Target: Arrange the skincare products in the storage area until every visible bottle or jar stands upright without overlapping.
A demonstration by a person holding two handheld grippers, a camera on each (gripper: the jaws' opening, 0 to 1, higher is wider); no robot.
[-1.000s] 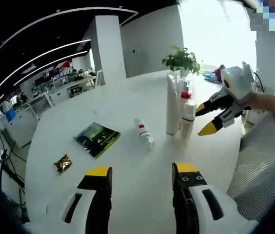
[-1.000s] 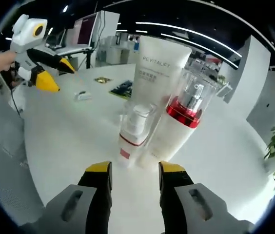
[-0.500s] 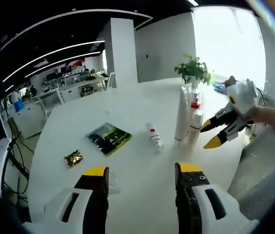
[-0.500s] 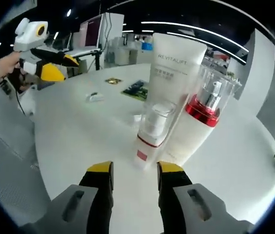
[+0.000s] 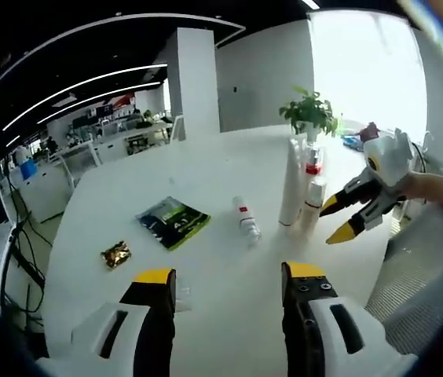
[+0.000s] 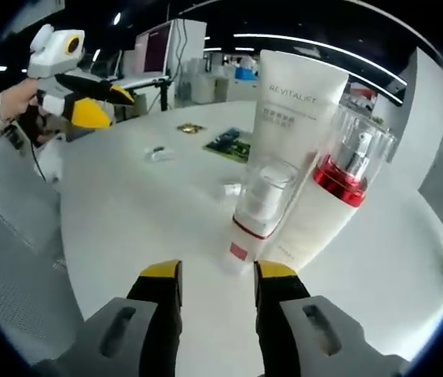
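Note:
Three skincare products stand close together on the white table (image 5: 206, 173): a tall white tube (image 5: 289, 184) (image 6: 296, 118), a white pump bottle with a red collar (image 5: 313, 163) (image 6: 347, 169) and a small white bottle with a clear cap (image 5: 312, 200) (image 6: 262, 208). Another small white bottle with a red label (image 5: 246, 221) (image 6: 232, 189) lies on its side nearer the middle. My left gripper (image 5: 225, 287) is open and empty, well short of the lying bottle. My right gripper (image 6: 210, 280) (image 5: 338, 218) is open just in front of the standing group, touching nothing.
A dark green packet (image 5: 172, 221) (image 6: 231, 144) and a gold foil packet (image 5: 116, 254) (image 6: 189, 127) lie on the table. A small clear object (image 6: 159, 154) rests beyond them. A potted plant (image 5: 310, 112) stands at the far edge. Mesh chair backs (image 5: 414, 259) flank the table.
The right gripper view has edged closer to the standing products, which look slightly larger. The left gripper view barely shifted. No product has moved.

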